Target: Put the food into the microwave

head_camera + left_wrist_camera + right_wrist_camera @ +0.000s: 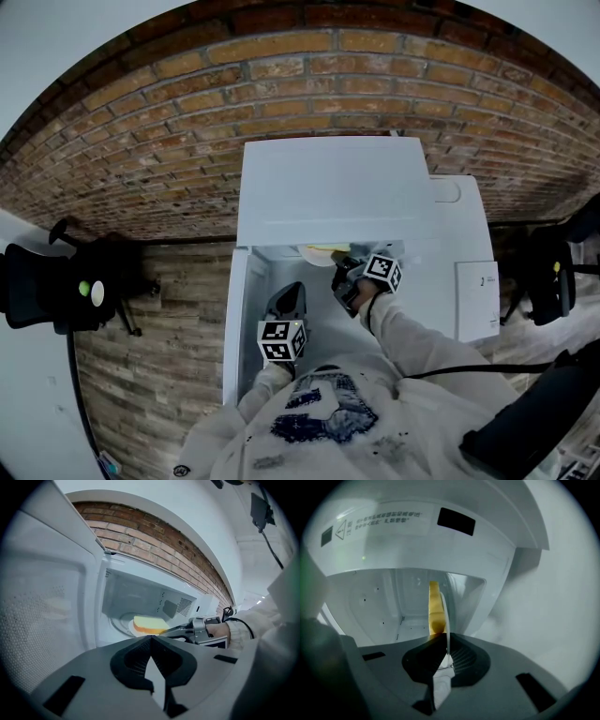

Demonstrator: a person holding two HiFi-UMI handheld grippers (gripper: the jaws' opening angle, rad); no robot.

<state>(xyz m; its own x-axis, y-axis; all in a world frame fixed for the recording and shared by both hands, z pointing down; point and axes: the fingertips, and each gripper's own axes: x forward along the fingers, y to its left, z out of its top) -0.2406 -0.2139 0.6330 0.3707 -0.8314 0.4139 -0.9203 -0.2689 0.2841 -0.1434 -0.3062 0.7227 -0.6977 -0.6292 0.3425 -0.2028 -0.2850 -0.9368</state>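
Observation:
The white microwave [328, 187] stands with its door [239, 309] swung open to the left. My right gripper [349, 274] reaches into the cavity, shut on the rim of a white plate [446, 613] that carries a yellow slice of food [435, 609]. In the left gripper view the plate [132, 626] with the food [149, 624] sits low inside the cavity [140, 602], with the right gripper [180, 630] on its right edge. Whether the plate rests on the floor I cannot tell. My left gripper [289, 300] hangs in front of the opening, shut and empty [152, 638].
A brick wall [187, 112] runs behind and below the microwave. The open door's inner face [42, 611] is close on my left. Black equipment on a stand [66, 281] is at the left, and dark gear [553, 272] at the right. A white panel [478, 281] flanks the microwave.

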